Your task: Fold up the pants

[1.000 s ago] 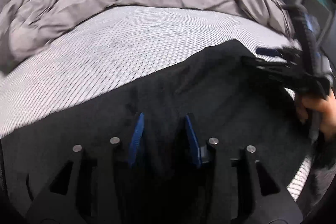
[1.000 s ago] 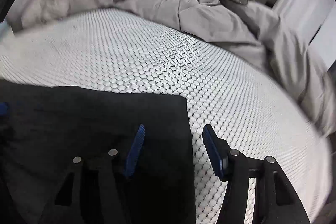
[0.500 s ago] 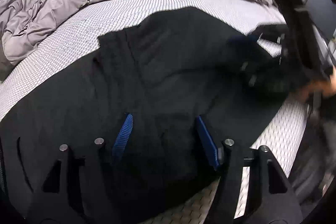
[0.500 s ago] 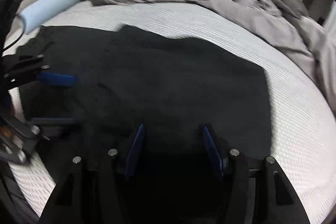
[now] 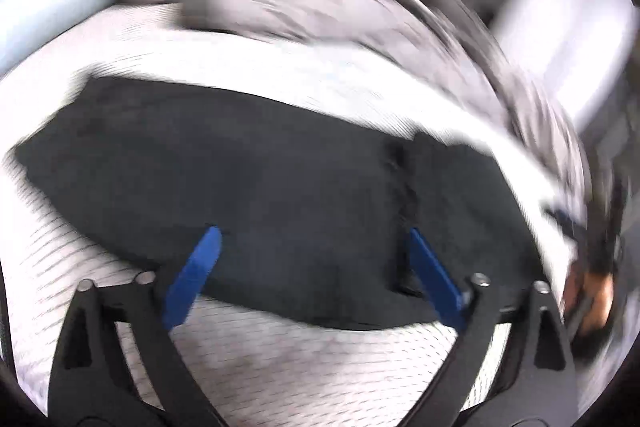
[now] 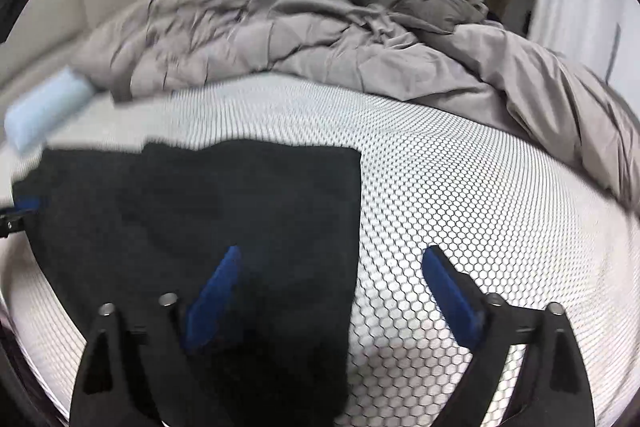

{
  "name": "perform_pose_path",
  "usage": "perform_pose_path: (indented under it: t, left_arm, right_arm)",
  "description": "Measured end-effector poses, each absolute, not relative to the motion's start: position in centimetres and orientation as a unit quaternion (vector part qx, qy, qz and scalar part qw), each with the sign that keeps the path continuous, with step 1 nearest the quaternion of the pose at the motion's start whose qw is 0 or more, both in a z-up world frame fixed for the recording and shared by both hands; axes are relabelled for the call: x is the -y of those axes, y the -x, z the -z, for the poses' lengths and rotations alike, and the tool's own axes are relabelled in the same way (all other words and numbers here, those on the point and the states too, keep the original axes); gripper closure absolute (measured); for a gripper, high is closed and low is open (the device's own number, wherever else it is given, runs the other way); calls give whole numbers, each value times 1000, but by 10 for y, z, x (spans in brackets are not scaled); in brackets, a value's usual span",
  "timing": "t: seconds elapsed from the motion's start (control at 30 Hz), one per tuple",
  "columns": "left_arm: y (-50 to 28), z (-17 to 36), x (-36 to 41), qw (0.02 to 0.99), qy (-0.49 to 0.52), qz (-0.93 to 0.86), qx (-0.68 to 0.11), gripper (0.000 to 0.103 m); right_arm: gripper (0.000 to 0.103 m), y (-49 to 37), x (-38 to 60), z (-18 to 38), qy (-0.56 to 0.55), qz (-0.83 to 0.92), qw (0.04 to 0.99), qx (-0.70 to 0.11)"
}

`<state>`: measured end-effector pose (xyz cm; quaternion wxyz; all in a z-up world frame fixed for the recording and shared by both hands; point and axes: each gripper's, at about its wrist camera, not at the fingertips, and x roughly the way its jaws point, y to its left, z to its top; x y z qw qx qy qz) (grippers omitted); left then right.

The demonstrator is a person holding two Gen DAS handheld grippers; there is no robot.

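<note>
**Now released: black pants lie folded on the bed, both grippers spread wide**

Left wrist view, heavily blurred. At the upper left of the frame sits a pale blue cylinder-shaped cushion point(image 5: 44, 15). Across the middle, the black fabric pants point(image 5: 256, 187) lie as a long dark band on the white honeycomb-mesh mattress cover point(image 5: 280, 367). At the bottom, the left gripper point(image 5: 312, 267) has just been opening; its blue pads stand far apart above the pants' near edge, pinching nothing. At the far right edge a person's hand point(image 5: 592, 291) holds the other tool.

Right wrist view, sharper. The cushion sits at the upper left, the pants fill the lower left, and their squared corner ends at centre frame. The right gripper point(image 6: 332, 291) has also just been opening, jaws spread, straddling the pants' right edge without gripping. A crumpled grey-beige quilted duvet point(image 6: 360, 43) is heaped along the top and right.

Risks, as a judgement: soft fabric may spring back and loosen the fold once let go, and a pad could snag an edge as a gripper pulls away. The duvet crowds the far side, limiting room to spread or turn the pants; nothing lies on them.
</note>
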<state>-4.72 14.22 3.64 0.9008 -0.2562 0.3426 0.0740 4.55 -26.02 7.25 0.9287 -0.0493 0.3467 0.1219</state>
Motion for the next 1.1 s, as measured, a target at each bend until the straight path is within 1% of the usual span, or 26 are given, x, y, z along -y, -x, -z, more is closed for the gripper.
perform_pose_path:
  t: [0.03,0.13,0.2,0.27,0.37,0.4,0.43,0.47,0.5,0.53,0.57,0.63,0.8,0.93,1.03,1.1]
  left_arm:
    - [59,-35,-157,897,279,-95,-331,1]
    - [96,-21,-208,864,361,-176,-303,1]
    - [108,-5,-231,844,409,-182,-294,3]
    - [111,8,-245,832,430,-181,-299,7]
    - [98,7,-258,834,417,-211,-291,18]
    - [94,7,-261,832,416,-220,-295,35]
    - [87,9,-266,823,417,-234,-305,58]
    - [82,14,-269,818,418,-244,-312,73]
    - [79,16,-273,813,417,-252,-319,93]
    - [78,17,-274,812,418,-251,-319,96]
    - [75,15,-271,814,415,-256,-315,98]
    - [74,-4,-254,837,368,-269,-303,102]
    - [63,-81,-193,893,276,-239,-261,102]
    - [35,-149,-97,943,199,-129,-232,102]
    - [6,-170,-23,957,165,-30,-236,102]
    - [-15,-173,27,954,159,54,-250,102]
  right_arm:
    - [7,-49,257,-75,40,-123,929,-347]
    - [7,-48,257,-80,21,-124,931,-343]
    - [7,-48,253,-83,27,-125,931,-342]
    - [7,-46,252,-83,37,-129,931,-339]
    - [7,-44,249,-80,59,-134,930,-338]
    - [7,-42,248,-79,65,-135,930,-337]
    - [7,-41,247,-79,68,-138,930,-335]
    - [7,-41,247,-78,69,-143,929,-333]
    - [7,-39,246,-79,72,-148,930,-329]
    - [7,-38,246,-79,75,-152,930,-327]
    - [7,-36,245,-79,78,-155,930,-325]
    - [7,-33,245,-80,89,-151,932,-318]
    - [7,-31,249,-83,88,-148,934,-313]
    - [7,-29,256,-88,81,-142,938,-306]
    - [7,-28,266,-92,74,-130,941,-303]
    - [7,-29,275,-94,65,-121,943,-304]
